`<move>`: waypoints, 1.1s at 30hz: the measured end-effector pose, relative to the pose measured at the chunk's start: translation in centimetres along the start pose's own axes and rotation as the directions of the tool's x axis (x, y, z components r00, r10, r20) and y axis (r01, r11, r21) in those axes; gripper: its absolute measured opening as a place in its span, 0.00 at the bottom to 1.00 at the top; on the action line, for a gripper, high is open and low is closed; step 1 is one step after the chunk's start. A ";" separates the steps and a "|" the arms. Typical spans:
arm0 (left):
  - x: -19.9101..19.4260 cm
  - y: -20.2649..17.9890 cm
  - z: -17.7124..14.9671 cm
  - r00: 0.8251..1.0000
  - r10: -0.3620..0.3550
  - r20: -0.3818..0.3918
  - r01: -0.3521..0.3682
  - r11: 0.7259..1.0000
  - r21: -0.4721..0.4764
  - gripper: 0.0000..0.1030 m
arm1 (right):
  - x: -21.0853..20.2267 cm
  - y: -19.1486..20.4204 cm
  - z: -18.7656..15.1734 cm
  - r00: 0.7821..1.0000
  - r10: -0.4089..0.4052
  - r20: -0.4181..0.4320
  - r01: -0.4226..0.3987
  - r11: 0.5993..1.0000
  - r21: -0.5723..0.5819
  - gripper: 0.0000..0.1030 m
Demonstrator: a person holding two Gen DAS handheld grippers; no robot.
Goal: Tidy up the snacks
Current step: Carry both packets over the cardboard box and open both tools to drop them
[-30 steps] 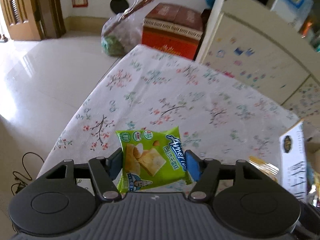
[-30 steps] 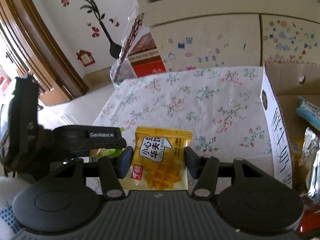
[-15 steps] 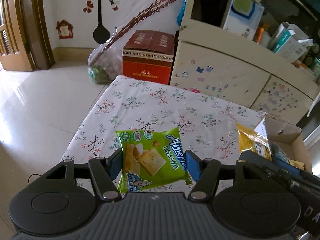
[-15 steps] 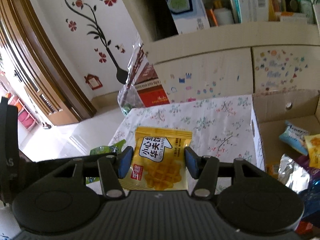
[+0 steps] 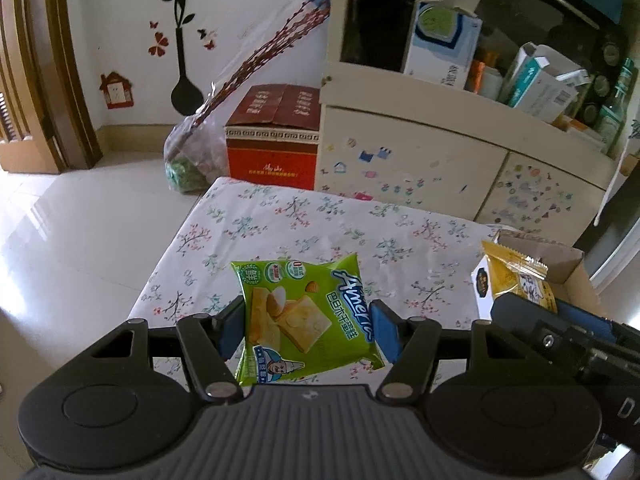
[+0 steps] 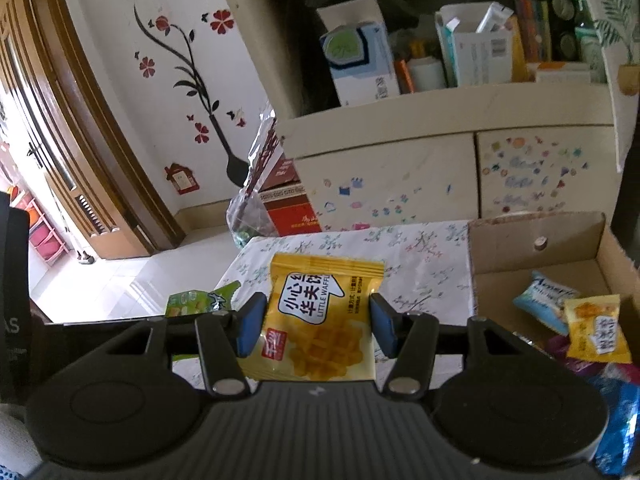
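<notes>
Left hand-held gripper pinching a green snack pack by its two sides, blue pads tight on the wrapper. Pack up in the air over the surface, tilted a bit, top corner at 1 o'clock. Same grip as a second ago, same gap between the pads.

Right hand-held gripper pinching a yellow waffle pack the same way, pack upright, also up off the flowery cloth. Grip the same as before too.

Both lifted higher than a second ago. Much more of the room in sight now: red box on the floor at 12 o'clock, cream cupboard at 1 o'clock with boxes and bottles on its shelf. Before, mostly just cloth filling the left view.

Cardboard box at 3 o'clock in the right view, open on top, far wall and floor now in plain sight. Inside: a light blue pack and a small yellow pack touching each other, more wrappers at 4 o'clock, too blurred to tell apart.

In the left view, the yellow waffle pack now poking in at 3 o'clock, close to the cardboard box wall; not there a second ago.
</notes>
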State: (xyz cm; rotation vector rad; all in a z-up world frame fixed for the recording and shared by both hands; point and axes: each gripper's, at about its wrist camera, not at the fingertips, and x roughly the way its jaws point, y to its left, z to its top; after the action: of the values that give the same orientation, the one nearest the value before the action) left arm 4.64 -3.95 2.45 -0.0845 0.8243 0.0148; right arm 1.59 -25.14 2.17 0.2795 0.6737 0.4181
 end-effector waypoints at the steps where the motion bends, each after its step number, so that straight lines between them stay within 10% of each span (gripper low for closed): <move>1: -0.1 -0.2 0.0 1.000 -0.001 0.004 0.001 1.000 0.002 0.68 | -0.2 -0.2 0.1 1.000 -0.002 0.005 0.002 1.000 0.002 0.54; 33: -1.1 -12.7 -1.5 0.971 -0.239 0.031 0.230 0.958 0.172 0.68 | -8.4 -9.9 2.6 0.977 -0.137 0.164 0.116 0.985 0.131 0.54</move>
State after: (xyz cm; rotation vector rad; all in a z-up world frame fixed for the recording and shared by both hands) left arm 3.37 -16.66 3.07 -0.0226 0.7570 -0.2752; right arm 0.15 -38.03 4.88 0.3804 0.5438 0.2281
